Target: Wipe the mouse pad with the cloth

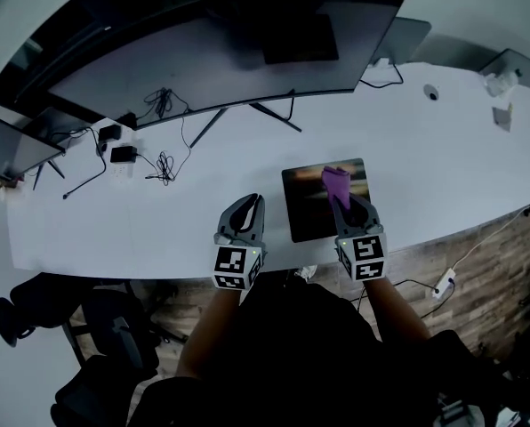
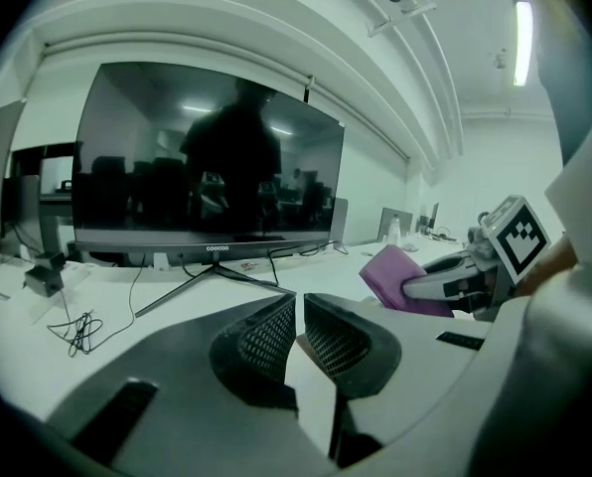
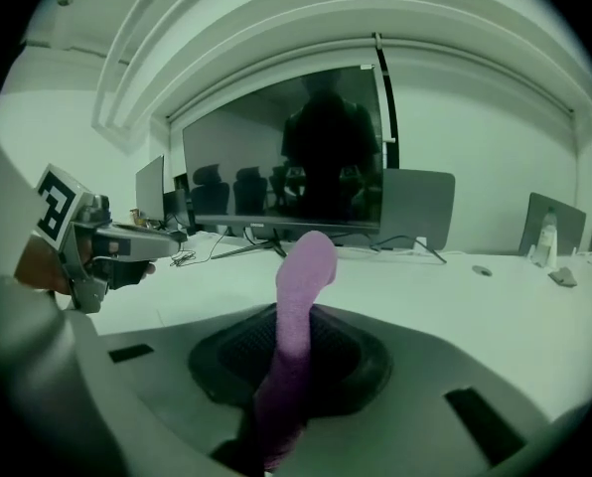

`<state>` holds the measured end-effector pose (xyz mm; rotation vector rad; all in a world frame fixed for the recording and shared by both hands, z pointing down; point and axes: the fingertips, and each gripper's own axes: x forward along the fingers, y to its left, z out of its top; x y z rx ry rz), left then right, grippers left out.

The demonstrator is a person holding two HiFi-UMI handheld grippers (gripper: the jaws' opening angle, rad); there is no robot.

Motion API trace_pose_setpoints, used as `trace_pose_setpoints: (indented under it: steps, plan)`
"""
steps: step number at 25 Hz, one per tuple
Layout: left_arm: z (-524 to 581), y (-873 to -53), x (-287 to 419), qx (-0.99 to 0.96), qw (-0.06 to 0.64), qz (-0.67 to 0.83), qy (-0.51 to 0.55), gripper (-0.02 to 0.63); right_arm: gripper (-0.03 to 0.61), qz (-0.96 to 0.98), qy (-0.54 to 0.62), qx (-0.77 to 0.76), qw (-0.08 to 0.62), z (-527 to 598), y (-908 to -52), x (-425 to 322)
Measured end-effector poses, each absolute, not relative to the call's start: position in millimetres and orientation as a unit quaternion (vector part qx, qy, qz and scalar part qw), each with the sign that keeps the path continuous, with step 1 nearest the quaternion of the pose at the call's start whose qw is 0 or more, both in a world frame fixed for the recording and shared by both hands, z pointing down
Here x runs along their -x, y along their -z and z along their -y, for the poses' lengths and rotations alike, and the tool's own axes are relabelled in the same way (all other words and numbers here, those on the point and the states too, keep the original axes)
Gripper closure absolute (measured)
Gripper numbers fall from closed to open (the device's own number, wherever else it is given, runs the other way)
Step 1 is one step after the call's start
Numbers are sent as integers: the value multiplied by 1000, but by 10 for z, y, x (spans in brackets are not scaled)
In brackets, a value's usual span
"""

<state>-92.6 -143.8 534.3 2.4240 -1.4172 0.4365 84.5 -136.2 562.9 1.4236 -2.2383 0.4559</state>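
A dark mouse pad [image 1: 311, 210] lies on the white desk [image 1: 158, 221] near its front edge. My right gripper [image 1: 351, 205] hovers over the pad's right side, shut on a purple cloth [image 1: 336, 182] that sticks up and forward from the jaws. In the right gripper view the cloth [image 3: 301, 276] stands folded between the pads of the right gripper [image 3: 296, 351]. My left gripper [image 1: 247, 210] is just left of the pad, shut with nothing in it. The left gripper view shows the left gripper [image 2: 299, 301] with its mesh pads close together, and the cloth [image 2: 400, 278] off to the right.
A wide curved monitor [image 1: 229, 52] stands at the back on a V-shaped stand. Cables [image 1: 163, 163] and power adapters [image 1: 123, 154] lie at the left, beside a laptop [image 1: 16, 145]. Small items [image 1: 501, 83] sit far right. An office chair [image 1: 87, 327] is on the floor, lower left.
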Motion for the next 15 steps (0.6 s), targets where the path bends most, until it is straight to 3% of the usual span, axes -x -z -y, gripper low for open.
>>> trace_pose_setpoints:
  steps: [15]
  plan:
    - [1533, -5620, 1552, -830, 184, 505, -150, 569, 506, 805, -248, -475, 256, 1693, -6112, 59]
